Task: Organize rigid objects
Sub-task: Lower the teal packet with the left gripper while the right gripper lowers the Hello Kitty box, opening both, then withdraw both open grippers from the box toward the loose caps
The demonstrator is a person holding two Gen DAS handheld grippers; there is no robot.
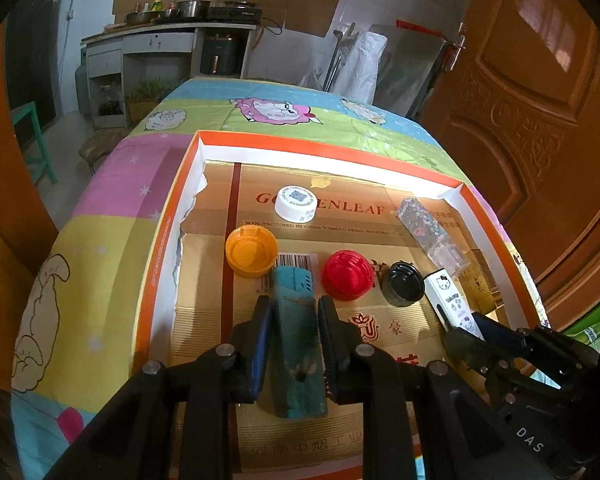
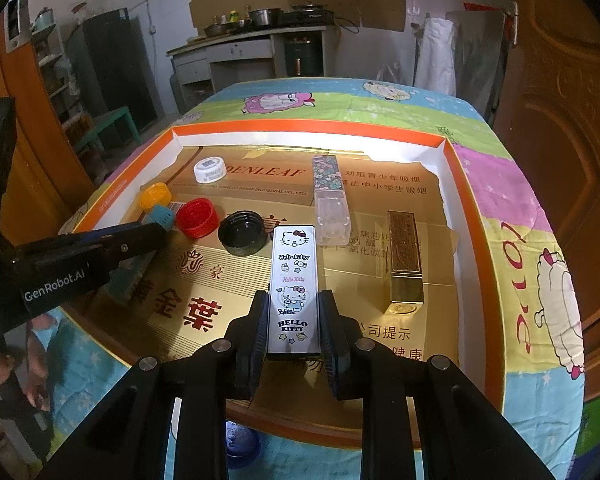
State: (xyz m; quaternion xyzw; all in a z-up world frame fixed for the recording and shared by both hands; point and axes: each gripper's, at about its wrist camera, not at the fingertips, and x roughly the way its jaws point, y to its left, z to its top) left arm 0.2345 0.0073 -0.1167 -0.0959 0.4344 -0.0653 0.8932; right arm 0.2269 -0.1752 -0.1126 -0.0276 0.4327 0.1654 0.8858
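The work area is a shallow orange-rimmed tray lined with gold printed cardboard, lying on a cartoon-print quilt. The rim keeps loose items from sliding off the soft surface.

Left to right along the tray floor:

- An orange cap lies open side up; a white cap sits well behind it.
- The left gripper has its jaws clamped on the sides of a teal rectangular case. The case runs lengthwise between the jaws, its far end just beside the orange cap. Gripping the long flat sides likely prevents twisting.
- A red cap and a black cap follow, close together. The round items appear to be grouped as one row.
- The right gripper has its jaws clamped on a white Hello Kitty case, again across the narrow width, with its far end near the black cap.
- A clear box with a floral lid and a gold box lie further right, roughly parallel.

The long items appear destined for the right-hand side.
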